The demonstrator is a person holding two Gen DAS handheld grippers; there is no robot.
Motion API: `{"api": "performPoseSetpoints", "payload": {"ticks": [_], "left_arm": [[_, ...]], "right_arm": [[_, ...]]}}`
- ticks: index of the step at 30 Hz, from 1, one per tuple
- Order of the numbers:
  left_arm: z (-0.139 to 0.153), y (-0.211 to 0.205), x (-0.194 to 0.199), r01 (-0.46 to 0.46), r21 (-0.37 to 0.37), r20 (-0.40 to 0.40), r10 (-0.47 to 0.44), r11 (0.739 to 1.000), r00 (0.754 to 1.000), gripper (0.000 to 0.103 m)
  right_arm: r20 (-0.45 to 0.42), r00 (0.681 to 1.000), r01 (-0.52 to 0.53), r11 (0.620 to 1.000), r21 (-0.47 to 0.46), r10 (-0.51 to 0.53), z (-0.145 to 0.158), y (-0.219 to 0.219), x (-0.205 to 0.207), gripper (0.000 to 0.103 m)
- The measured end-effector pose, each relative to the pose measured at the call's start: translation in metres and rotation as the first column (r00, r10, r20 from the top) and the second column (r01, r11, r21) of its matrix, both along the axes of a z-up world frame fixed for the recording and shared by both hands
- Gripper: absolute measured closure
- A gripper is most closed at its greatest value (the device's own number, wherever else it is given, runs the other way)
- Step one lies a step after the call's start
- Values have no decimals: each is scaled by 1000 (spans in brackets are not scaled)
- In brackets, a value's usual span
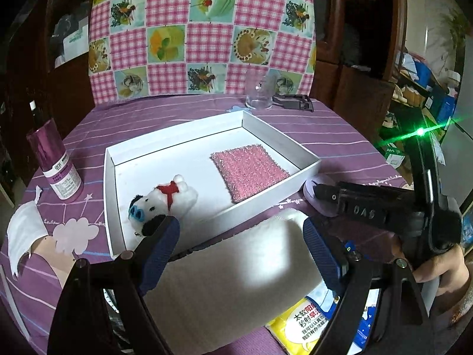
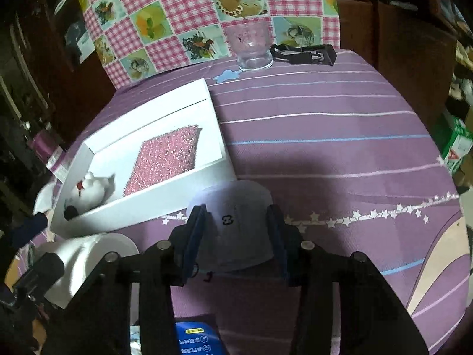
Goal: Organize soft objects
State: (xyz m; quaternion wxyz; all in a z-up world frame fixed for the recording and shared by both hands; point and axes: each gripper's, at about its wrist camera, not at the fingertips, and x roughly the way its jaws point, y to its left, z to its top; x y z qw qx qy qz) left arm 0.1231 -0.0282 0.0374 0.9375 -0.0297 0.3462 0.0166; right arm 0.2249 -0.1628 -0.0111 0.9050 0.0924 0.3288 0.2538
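Note:
A white shallow box (image 1: 307,171) lies on the purple cloth. Inside it are a white plush dog (image 1: 165,201) with a red scarf and a pink glittery sponge (image 1: 249,171). In the left wrist view my left gripper (image 1: 241,227) holds a white paper roll (image 1: 230,266) just before the box's near edge, one blue pad against each side. In the right wrist view my right gripper (image 2: 236,216) has its pads against a round lavender pad (image 2: 236,201) with a black logo, right of the box's near corner. The pad (image 1: 313,183) also shows from the left.
A clear glass (image 1: 258,94) and a black clip-like part (image 1: 295,100) stand at the table's far edge before a checked cushion (image 1: 201,29). A purple bottle (image 1: 56,162) and torn white paper (image 1: 23,236) lie left of the box. A yellow packet (image 1: 307,322) lies under my left gripper.

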Motion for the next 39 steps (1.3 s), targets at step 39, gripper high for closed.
{"api": "performPoseSetpoints", "payload": {"ticks": [39], "left_arm": [[18,-25,-28,90,-120,71,-82,989,994,17]], "right_arm": [[102,994,15,996,91,-24,1,-65,-127,70]]}}
